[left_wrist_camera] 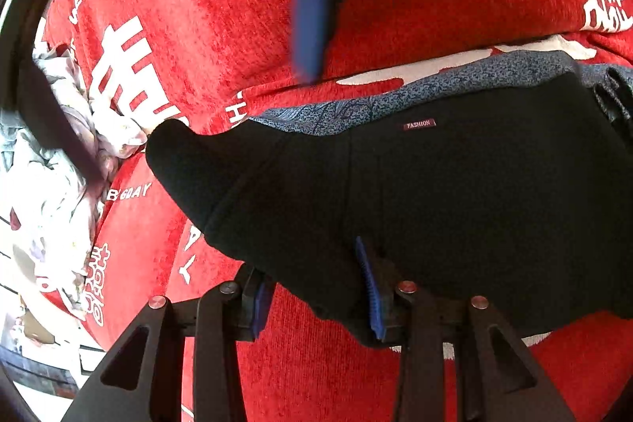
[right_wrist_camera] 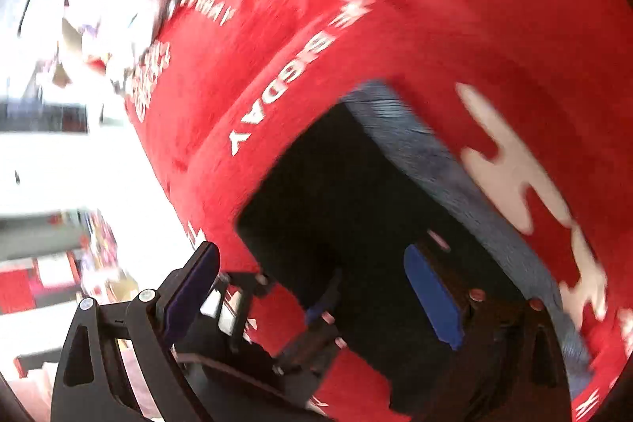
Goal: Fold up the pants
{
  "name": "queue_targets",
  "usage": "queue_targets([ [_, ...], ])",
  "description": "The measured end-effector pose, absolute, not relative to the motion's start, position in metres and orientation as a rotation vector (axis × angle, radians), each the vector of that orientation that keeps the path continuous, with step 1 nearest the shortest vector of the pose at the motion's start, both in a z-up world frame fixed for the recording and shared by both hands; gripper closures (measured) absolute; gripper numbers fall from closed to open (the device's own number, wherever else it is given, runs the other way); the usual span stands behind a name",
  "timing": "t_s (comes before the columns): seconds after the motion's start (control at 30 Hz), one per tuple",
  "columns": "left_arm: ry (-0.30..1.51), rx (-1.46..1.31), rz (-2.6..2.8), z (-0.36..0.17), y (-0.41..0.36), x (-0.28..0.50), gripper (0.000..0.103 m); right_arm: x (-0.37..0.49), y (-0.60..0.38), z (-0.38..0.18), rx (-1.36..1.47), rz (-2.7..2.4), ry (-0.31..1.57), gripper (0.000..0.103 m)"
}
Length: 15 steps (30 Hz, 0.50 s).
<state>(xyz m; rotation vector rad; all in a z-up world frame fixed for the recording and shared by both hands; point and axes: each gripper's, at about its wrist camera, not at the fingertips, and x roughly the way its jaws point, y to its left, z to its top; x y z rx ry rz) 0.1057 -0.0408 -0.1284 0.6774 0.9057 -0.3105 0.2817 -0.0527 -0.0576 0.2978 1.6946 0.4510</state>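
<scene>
**Figure: Black pants gripped at one edge only**

The pants (left_wrist_camera: 455, 204) lay bunched on the red cover (left_wrist_camera: 198, 6), a blue-grey patterned layer (left_wrist_camera: 356, 105) showing along their far edge. The left tongs (left_wrist_camera: 314, 297) stood narrow, closed on a thin bite of the near hem. The right tongs (right_wrist_camera: 312, 295) stood wide and held nothing, above the cloth. We judged three risks. The shallow bite could slip once the hem took weight. With only one corner held, the pants would sag and the fold run crooked. Closing low, the wide tongs could catch the red cover along with the pants.
</scene>
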Motion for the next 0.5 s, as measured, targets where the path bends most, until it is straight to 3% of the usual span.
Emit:
queue_targets([
  [0.17,0.886,0.702,-0.316,-0.125,-0.046,0.099,0.063,0.289,-0.025,-0.091,0.187,0.446,1.804,0.010],
  [0.23,0.880,0.698,-0.334,-0.119,-0.050,0.098,0.063,0.290,-0.034,-0.098,0.196,0.424,1.814,0.048],
  [0.27,0.876,0.697,-0.343,-0.115,-0.054,0.097,0.063,0.288,-0.043,-0.099,0.281,0.449,1.817,0.083],
  [0.5,0.754,0.702,-0.409,-0.059,-0.089,0.071,0.063,0.242,-0.123,-0.044,0.585,0.473,1.588,0.083],
])
